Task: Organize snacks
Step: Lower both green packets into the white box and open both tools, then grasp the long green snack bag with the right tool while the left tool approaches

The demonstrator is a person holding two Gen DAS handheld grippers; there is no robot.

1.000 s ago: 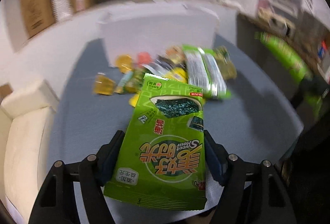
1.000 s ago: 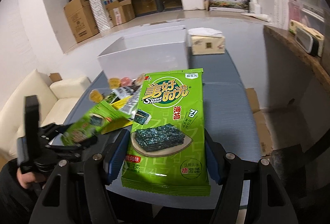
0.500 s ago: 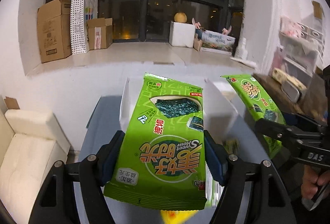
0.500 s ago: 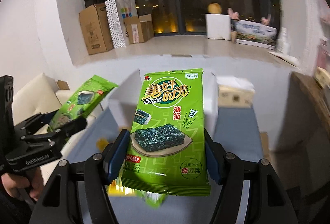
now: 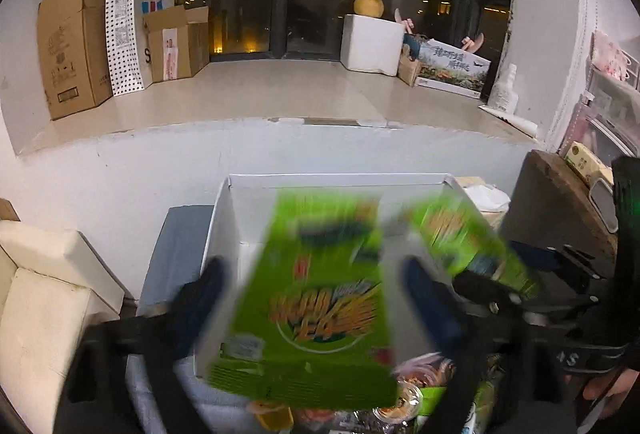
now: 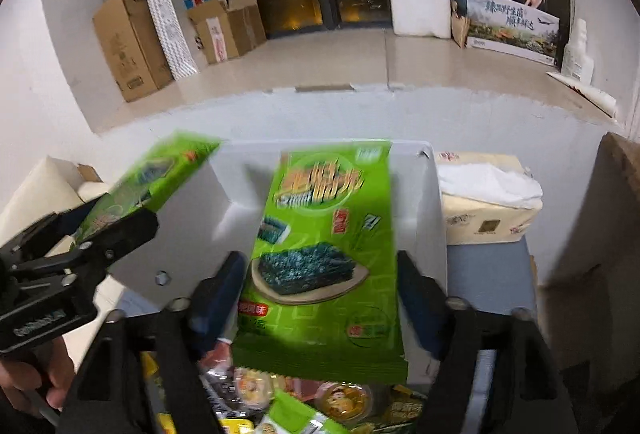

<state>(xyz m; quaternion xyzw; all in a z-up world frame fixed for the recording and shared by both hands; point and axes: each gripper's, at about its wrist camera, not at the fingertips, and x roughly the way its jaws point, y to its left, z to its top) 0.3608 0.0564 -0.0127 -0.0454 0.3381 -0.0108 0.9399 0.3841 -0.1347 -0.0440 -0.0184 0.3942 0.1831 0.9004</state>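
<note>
My left gripper [image 5: 312,298] is open; its green seaweed pack [image 5: 316,306] is blurred and loose between the spread fingers, over the white box [image 5: 224,210]. My right gripper [image 6: 320,286] is also open; its green seaweed pack [image 6: 328,254] hangs loose between the fingers over the same white box [image 6: 430,210]. The right gripper and its pack show at the right of the left wrist view [image 5: 464,242]. The left gripper and its pack show at the left of the right wrist view [image 6: 144,186]. A pile of small snacks [image 6: 328,402] lies on the table below.
A tissue pack [image 6: 484,198] sits right of the box. A cream sofa [image 5: 36,298] stands at the left. A wooden counter [image 5: 560,202] is at the right. Cardboard boxes [image 5: 68,42] and a paper bag stand on the ledge behind.
Both grippers have moved forward to the white box and opened. Both seaweed packs, held firmly before, are now loose and blurred between the fingers.
</note>
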